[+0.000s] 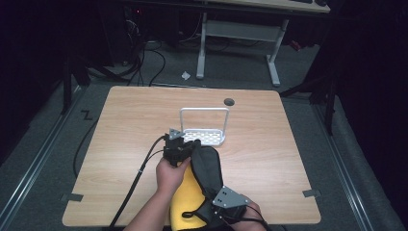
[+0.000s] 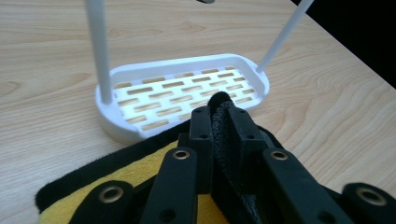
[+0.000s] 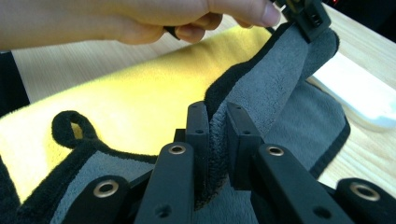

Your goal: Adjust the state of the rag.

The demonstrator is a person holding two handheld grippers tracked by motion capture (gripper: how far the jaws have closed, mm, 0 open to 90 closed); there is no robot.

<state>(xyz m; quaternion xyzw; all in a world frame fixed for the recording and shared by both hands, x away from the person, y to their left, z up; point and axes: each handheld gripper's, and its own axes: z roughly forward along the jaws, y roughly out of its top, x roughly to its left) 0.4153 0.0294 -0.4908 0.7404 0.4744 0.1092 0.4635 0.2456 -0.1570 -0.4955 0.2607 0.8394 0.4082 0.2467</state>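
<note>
Table (image 1: 260, 139), light wood, w/ a towel (image 1: 208, 168) lying at the near middle, yellow on one face, grey on the other, black trim. In the high view the towel is folded over on itself: grey side up on the right, yellow strip showing on the left & at the near edge.

Left gripper (image 2: 218, 122): jaws narrow, clamped on the towel's far edge; a fold of dark cloth sticks up between the pads. It sits at the towel's far end, just near of the white rack (image 2: 182, 91). Left hand (image 1: 171, 174) wraps the gripper body.

Right gripper (image 3: 216, 125): jaws narrow too, pinching a ridge of grey cloth near the black trim. In the high view it's at the near edge of the table, right of the yellow strip, grey plate on top.

Rack: slotted white tray w/ a tall hoop handle, approx mid-table, far of the towel; the towel's far edge lies right against the tray's near rim. A small black loop (image 3: 74, 127) sits at the towel's trim in the right gripper view.
</note>
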